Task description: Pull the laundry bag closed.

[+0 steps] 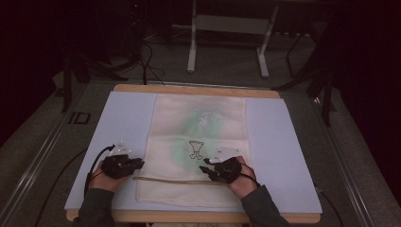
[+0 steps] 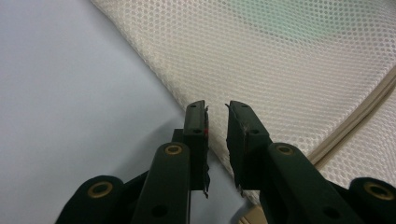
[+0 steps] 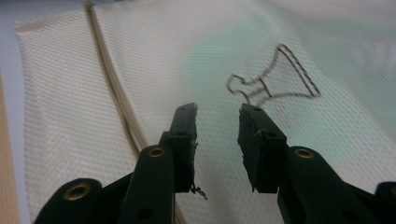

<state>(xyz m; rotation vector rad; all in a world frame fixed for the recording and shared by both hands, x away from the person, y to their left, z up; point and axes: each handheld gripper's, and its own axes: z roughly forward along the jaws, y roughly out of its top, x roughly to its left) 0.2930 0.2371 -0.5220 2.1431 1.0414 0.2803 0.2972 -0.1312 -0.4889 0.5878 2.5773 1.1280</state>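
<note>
A: Two grippers are low over one cream mesh bag (image 1: 198,151), which lies flat down the middle of the pale blue mat (image 1: 283,142), itself on a wooden table (image 1: 194,89).

B: Look at that weave in the left gripper view: tiny honeycomb holes, with a flat beige drawstring band (image 2: 359,116) running across near the mouth.

A: The left gripper (image 1: 137,163) sits right at the bag's left edge. Its jaws are parted by a narrow gap, the edge of the mesh passes under them, and nothing is pinched.

B: The right gripper (image 1: 204,169) is over the bag itself, jaws a bit wider apart, also holding nothing.

A: From above you get the whole long rectangle and a green tint (image 1: 208,123) showing through the cloth.

B: The right gripper view gives the close detail instead: a dark stitched outline (image 3: 275,77), flared like a funnel, just beyond the jaw tips, and the drawstring band off to their left.
</note>
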